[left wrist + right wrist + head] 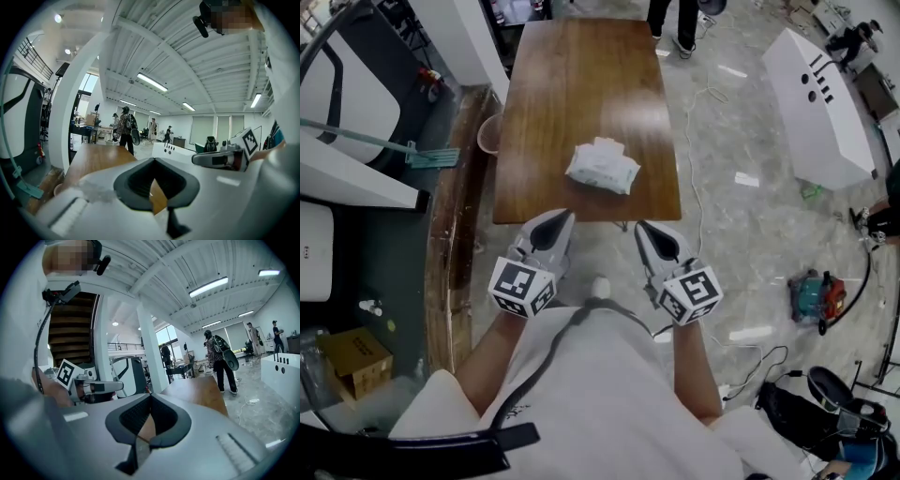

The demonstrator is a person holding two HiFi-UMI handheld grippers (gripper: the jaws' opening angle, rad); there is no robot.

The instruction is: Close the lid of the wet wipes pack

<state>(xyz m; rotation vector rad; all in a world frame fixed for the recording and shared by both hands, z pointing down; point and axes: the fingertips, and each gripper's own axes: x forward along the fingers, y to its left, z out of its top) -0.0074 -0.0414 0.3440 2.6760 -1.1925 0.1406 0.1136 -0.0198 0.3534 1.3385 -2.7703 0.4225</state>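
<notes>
The white wet wipes pack (603, 167) lies near the front of a brown wooden table (581, 75); a white flap stands up along its far side. Both grippers hover side by side short of the table's near edge, close to my body and pointing toward the pack. In the head view my left gripper (565, 218) and right gripper (642, 228) have their jaws together with nothing in them. The left gripper (153, 160) and right gripper (151, 395) look over the tabletop; the pack is hidden behind the jaws in both gripper views.
A pink bucket (490, 134) stands at the table's left side and a teal squeegee (431, 157) leans nearby. A white cabinet (820, 103) stands to the right, with cables and a tool (814, 295) on the floor. A person (675, 23) stands at the table's far end.
</notes>
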